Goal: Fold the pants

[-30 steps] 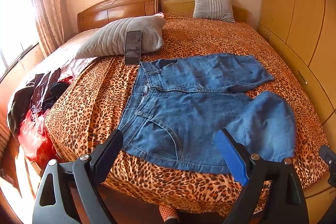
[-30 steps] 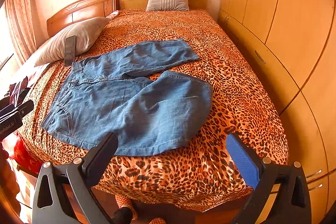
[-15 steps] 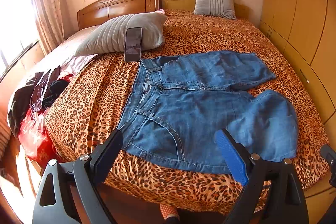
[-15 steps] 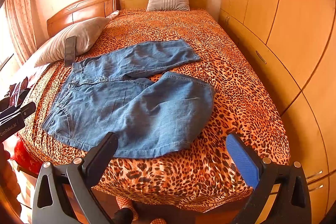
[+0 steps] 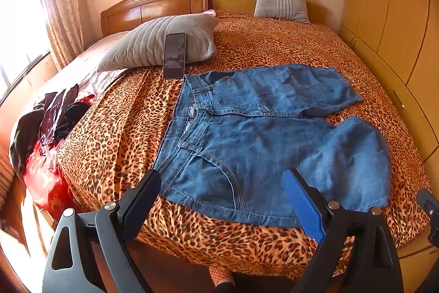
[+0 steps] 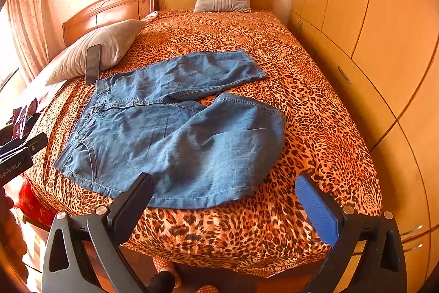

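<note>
Blue denim pants (image 5: 263, 133), spread flat on leopard-print bed (image 5: 115, 128), waistband toward phone (image 5: 174, 55) propped on grey pillow (image 5: 148, 45), legs toward wardrobe side. Left claw (image 5: 222, 191): released, empty, above near waist corner. Right claw (image 6: 225, 191): released, empty, over near leg hem.

The left tongs (image 5: 221, 195) stand wide apart, gripping nothing, their two fingers rising from the lower edge of the left wrist view: a black finger (image 5: 140, 199) points toward 1 o'clock and a blue-padded finger (image 5: 301, 203) toward 11 o'clock. The right tongs (image 6: 223, 199) are spread the same way and hold nothing, black finger (image 6: 133, 203) at 7 o'clock, blue-padded one (image 6: 317, 206) at 5 o'clock. Part of the left tongs' body shows at 9 o'clock in the right wrist view.
</note>
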Motion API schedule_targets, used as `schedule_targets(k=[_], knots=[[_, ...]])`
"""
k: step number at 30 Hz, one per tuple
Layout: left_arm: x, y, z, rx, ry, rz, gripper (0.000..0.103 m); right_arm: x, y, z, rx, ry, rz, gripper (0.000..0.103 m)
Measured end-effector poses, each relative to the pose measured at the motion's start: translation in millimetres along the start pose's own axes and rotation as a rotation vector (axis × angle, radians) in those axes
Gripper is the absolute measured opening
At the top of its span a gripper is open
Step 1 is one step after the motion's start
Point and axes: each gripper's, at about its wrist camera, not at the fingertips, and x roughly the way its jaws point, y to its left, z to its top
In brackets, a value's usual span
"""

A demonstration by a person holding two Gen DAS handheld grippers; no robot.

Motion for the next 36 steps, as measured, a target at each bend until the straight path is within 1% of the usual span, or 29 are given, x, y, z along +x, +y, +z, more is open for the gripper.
schedule_targets(k=[18, 23, 25, 28, 31, 33, 35, 36], knots=[[7, 6, 3, 0.003, 0.014, 0.001, 0.091, 4, 8, 2, -0.004, 0.007, -0.001, 0.103], [17, 7, 7, 0.004, 0.039, 0.001, 0.092, 9, 7, 5, 0.006, 0.021, -0.001, 0.103], [28, 9, 11, 0.006, 0.073, 0.006, 0.092, 13, 5, 6, 0.018, 0.032, -0.003, 0.103], [55, 18, 25, 0.015, 0.152, 0.032, 0.092, 18, 0, 6, 0.036, 0.048, -0.017, 0.103], [93, 39, 50, 0.019, 0.232, 0.087, 0.091, 24, -7, 6, 0.060, 0.065, -0.038, 0.103], [118, 54, 73, 0.044, 0.267, 0.098, 0.091, 29, -12, 5, 0.082, 0.078, -0.058, 0.103], [150, 65, 96, 0.069, 0.339, 0.074, 0.091, 35, -18, 4, 0.110, 0.094, -0.076, 0.103], [168, 72, 106, 0.071, 0.396, 0.041, 0.090, 39, -21, 4, 0.126, 0.104, -0.084, 0.103]])
